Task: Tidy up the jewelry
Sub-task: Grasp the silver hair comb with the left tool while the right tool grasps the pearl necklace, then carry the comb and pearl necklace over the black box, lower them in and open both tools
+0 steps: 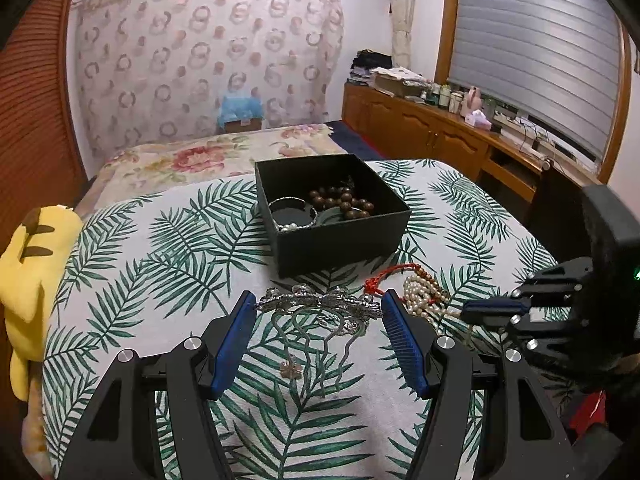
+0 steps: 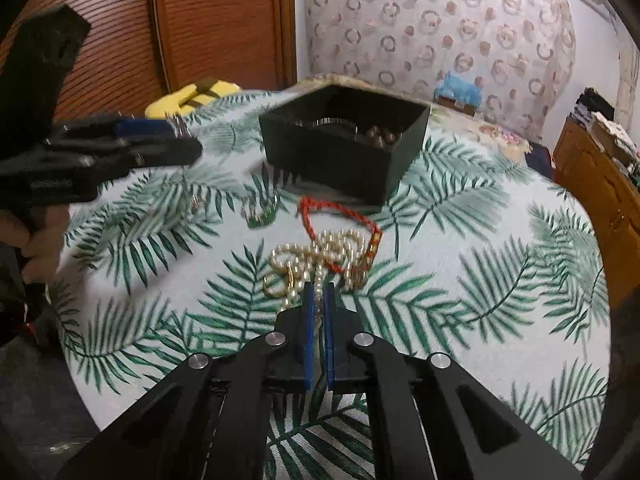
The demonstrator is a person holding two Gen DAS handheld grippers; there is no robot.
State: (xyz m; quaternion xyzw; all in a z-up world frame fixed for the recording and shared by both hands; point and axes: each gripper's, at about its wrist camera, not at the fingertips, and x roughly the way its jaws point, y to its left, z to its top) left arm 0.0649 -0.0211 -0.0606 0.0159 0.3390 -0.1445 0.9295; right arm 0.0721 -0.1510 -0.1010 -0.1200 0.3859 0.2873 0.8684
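Right tongs (image 2: 319,300) were clamped on a strand of the pearl necklace (image 2: 320,256), which lay heaped and tangled with a red cord (image 2: 340,216) on the leaf-print table (image 2: 500,280), just in front of the black box (image 2: 344,160). Left tongs (image 1: 319,316) stood apart with the silver hair comb (image 1: 320,304) between the pads, not visibly pinched; whether the comb was off the cloth, can't tell. My read: lift the pearls slowly and straight up so the cord drops free instead of dragging along, then clear the box's near wall before lowering in beside the brown beads (image 1: 344,200).
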